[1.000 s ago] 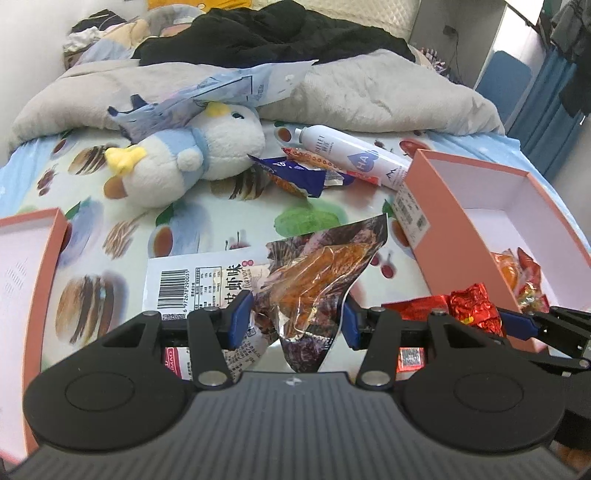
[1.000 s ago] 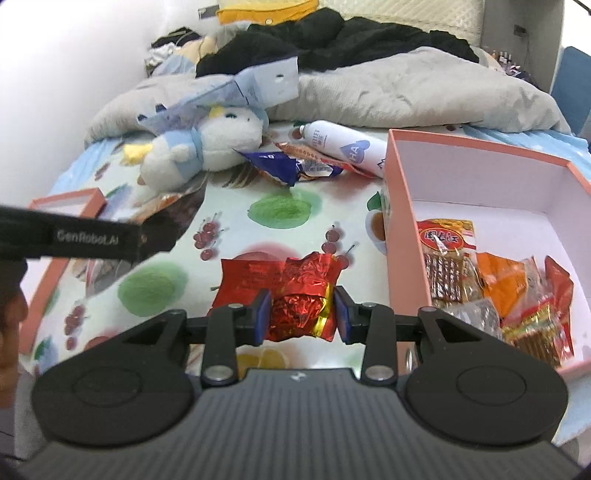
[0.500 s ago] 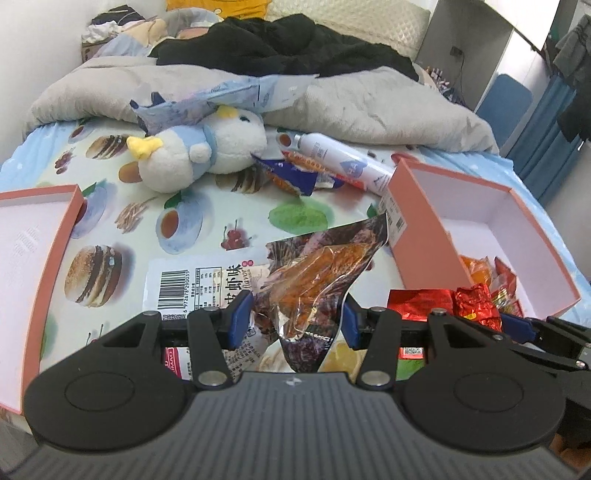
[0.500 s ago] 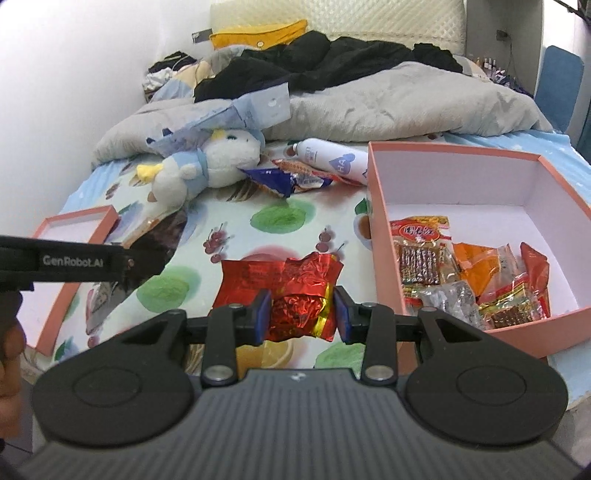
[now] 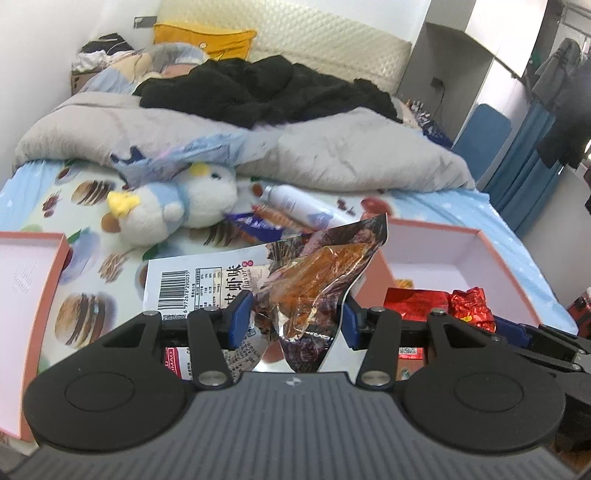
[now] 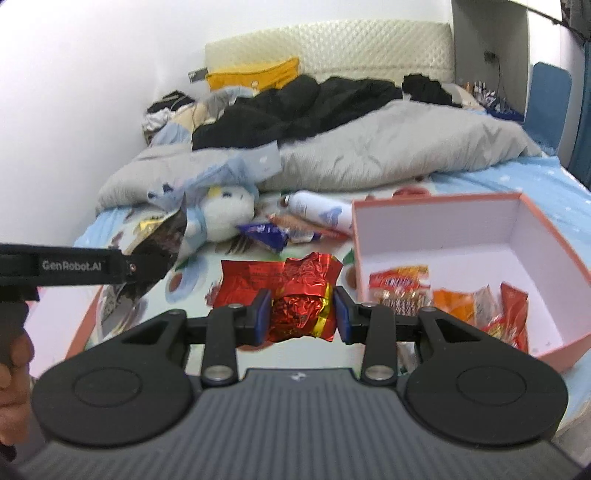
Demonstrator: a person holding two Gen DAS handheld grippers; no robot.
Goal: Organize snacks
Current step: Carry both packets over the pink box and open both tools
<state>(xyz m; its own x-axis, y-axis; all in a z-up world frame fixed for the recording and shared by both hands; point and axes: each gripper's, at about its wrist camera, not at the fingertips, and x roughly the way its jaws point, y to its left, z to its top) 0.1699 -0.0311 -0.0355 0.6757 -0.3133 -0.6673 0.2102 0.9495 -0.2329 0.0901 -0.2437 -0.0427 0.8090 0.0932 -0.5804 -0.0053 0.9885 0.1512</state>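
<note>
Between R pads – crinkly red foil pack [image 6: 301,315], glossy

A blue-and-white plush bird [image 5: 177,210] lies on the food-print bedsheet [image 5: 85,306], its head tucked under the edge of a rumpled grey duvet [image 5: 332,151]. A heap of black clothing [image 5: 258,88] sits on top of the duvet, with a yellow pillow [image 5: 203,35] behind it against the quilted cream headboard [image 6: 332,44]. A white spray bottle [image 5: 299,206] lies on its side just beside the plush bird, and blue curtains [image 5: 532,177] hang at the far right.
</note>
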